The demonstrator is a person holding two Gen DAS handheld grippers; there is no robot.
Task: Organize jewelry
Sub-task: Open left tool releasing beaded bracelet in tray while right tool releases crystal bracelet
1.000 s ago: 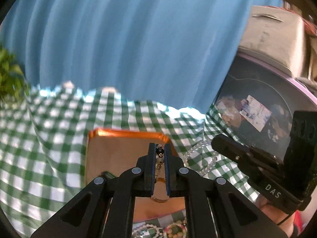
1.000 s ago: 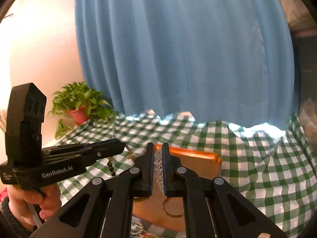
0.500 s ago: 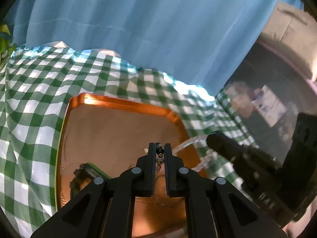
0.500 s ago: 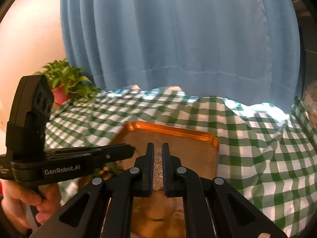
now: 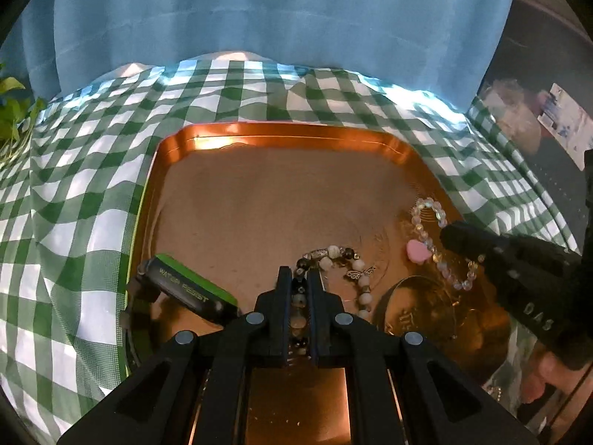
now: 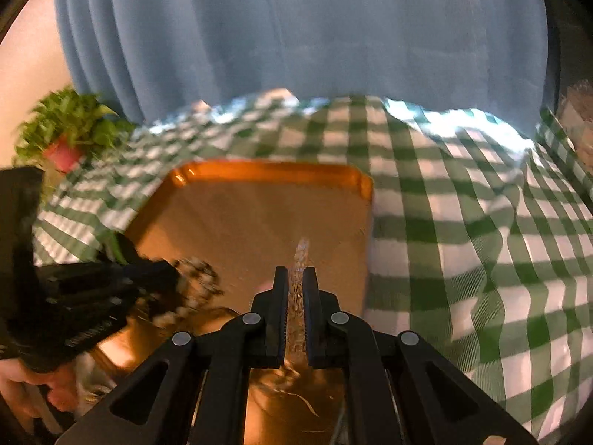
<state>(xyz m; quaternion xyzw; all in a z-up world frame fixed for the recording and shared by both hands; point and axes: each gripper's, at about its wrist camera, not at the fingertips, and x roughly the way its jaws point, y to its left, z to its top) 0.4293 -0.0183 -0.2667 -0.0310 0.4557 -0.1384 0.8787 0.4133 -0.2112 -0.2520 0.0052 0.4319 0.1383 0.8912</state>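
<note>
I have both bracelets over the copper tray [image 5: 281,129], which sits on the checked cloth of the counter. My left gripper [image 5: 299,278] is clenched on the dark-and-cream bead bracelet [image 5: 335,256]; its free loop lies on the tray floor toward one o'clock of the jaws. My right gripper [image 6: 295,278] is clenched on the clear crystal bracelet [image 5: 430,230], whose loop rests near the tray's three o'clock side beside a pink heart charm [image 5: 418,251]. To finish well, I judge I should lower each until the strand lies slack, then release slowly, keeping the two loops apart so they cannot tangle, and clear of the green-edged watch [image 5: 185,289] at nine o'clock.
</note>
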